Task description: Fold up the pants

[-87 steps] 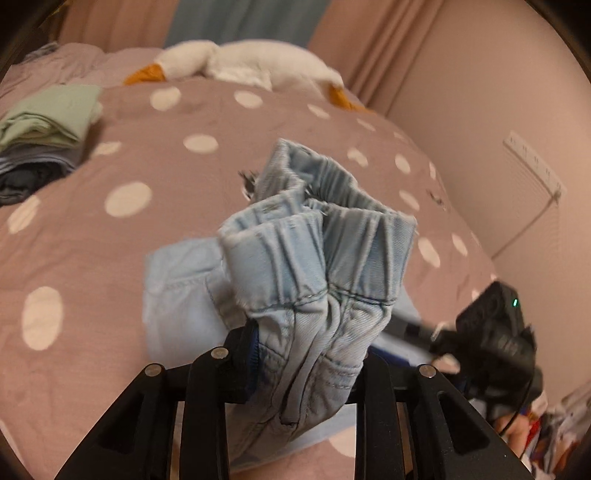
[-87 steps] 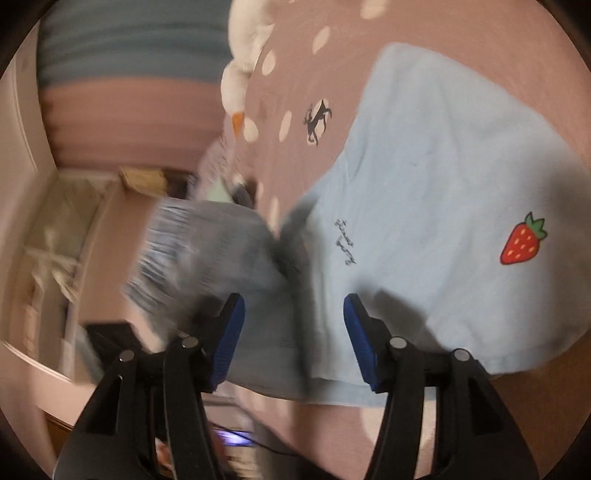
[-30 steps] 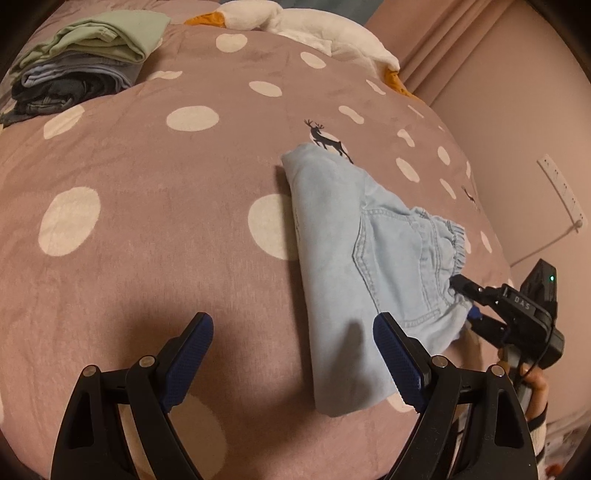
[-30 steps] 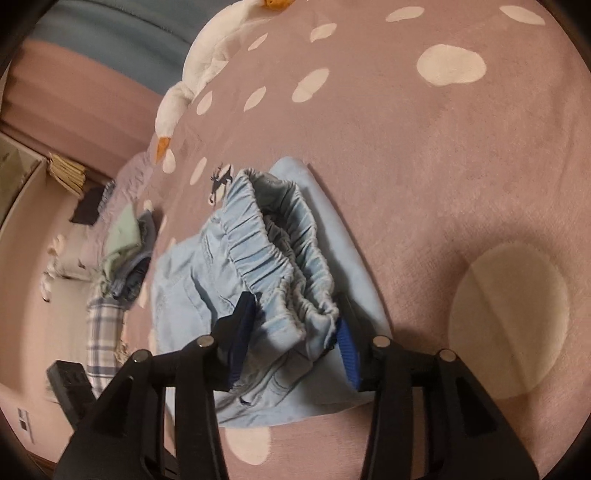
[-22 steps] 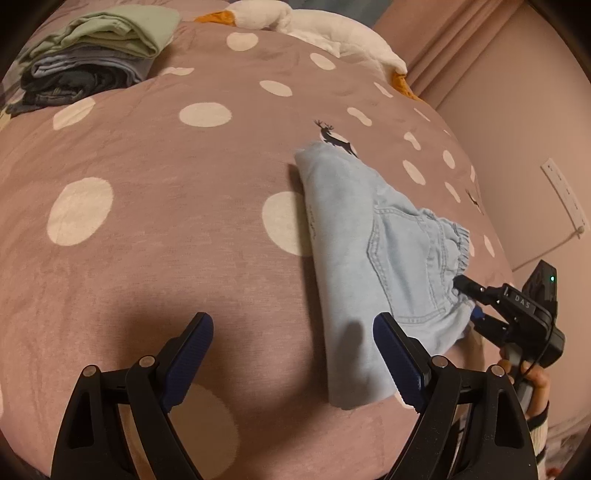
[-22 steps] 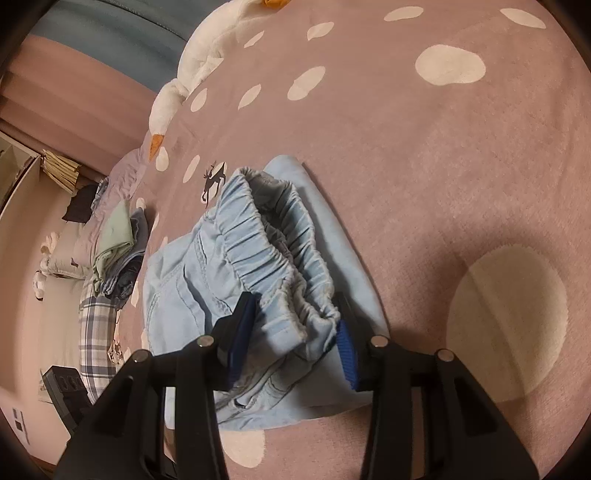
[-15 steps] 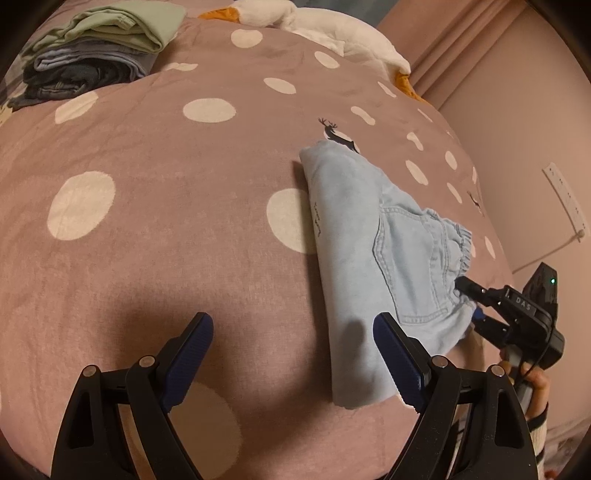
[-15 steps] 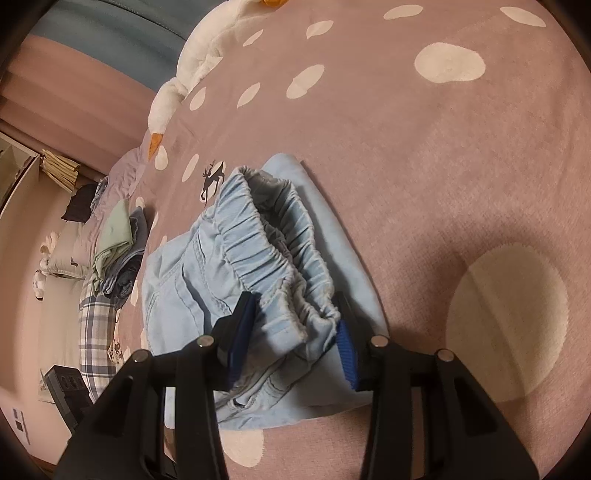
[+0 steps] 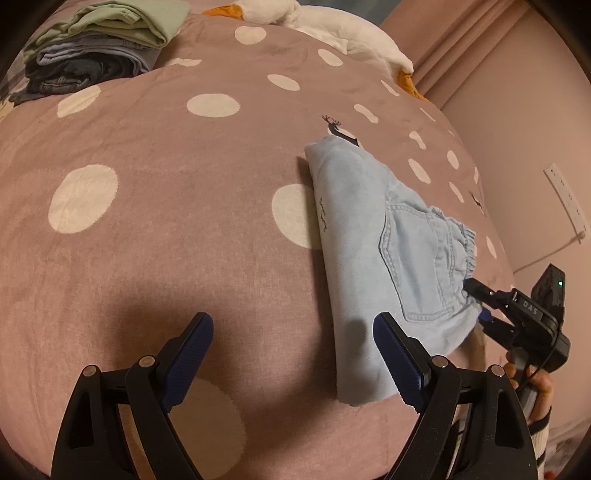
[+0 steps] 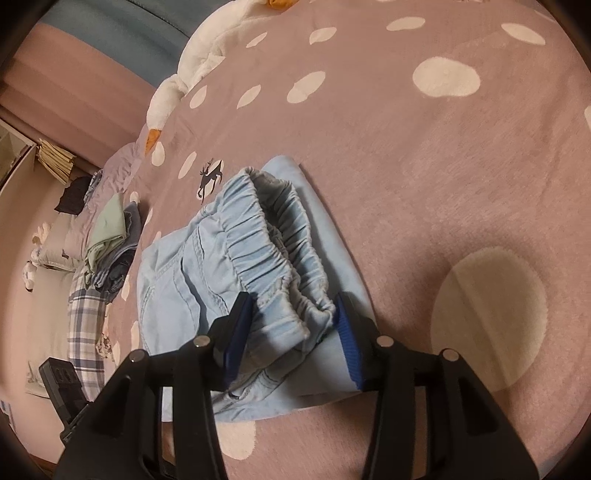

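Note:
The light blue denim pants (image 9: 417, 258) lie folded on top of a folded pale blue garment (image 9: 347, 206) on the pink dotted blanket, right of centre in the left wrist view. My left gripper (image 9: 291, 343) is open and empty, above the blanket to the left of the pile. My right gripper (image 10: 291, 317) has its blue pads on either side of the pants' bunched elastic waistband (image 10: 273, 254) and pinches it. It also shows in the left wrist view (image 9: 476, 295) at the waistband's right end.
A stack of folded clothes (image 9: 96, 44) lies at the blanket's far left. A white plush goose (image 9: 332, 26) lies along the far edge. The wall with a socket strip (image 9: 565, 199) runs on the right. A plaid cloth (image 10: 85, 314) lies beyond the stack.
My left gripper let go of the pants and drew back to the left, open. The pants were laid on the pale blue garment, with my right gripper staying on the waistband.

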A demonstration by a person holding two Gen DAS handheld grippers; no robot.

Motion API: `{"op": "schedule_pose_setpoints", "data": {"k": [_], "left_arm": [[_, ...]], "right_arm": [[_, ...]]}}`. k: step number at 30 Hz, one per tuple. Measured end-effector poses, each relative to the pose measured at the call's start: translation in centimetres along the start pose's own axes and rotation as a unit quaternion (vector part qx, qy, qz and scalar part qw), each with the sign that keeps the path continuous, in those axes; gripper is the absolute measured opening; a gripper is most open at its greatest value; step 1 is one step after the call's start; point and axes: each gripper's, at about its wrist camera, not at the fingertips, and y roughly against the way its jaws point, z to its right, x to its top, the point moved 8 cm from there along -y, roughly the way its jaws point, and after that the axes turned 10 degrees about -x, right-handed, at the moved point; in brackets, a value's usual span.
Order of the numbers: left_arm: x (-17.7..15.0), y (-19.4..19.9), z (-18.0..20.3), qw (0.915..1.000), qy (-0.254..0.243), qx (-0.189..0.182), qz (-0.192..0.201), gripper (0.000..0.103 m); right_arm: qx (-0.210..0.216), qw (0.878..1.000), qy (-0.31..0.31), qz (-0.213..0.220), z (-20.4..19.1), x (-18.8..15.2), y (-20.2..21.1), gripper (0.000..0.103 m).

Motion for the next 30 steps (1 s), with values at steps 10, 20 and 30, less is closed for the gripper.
{"op": "schedule_pose_setpoints", "data": {"k": [10, 20, 30], "left_arm": [[0.2, -0.2, 0.0, 1.0, -0.001, -0.003, 0.001, 0.088], [1.1, -0.5, 2.0, 0.9996, -0.019, -0.016, 0.013, 0.088], [1.7, -2.2, 5.4, 0.9965, -0.08, -0.019, 0.013, 0.082]], "right_arm": [[-0.068, 0.995, 0.037, 0.062, 0.2, 0.6, 2.4, 0.057], [0.002, 0.985, 0.139, 0.106, -4.9, 0.2, 4.2, 0.04], [-0.044, 0.985, 0.156, 0.067, -4.2, -1.2, 1.1, 0.023]]}}
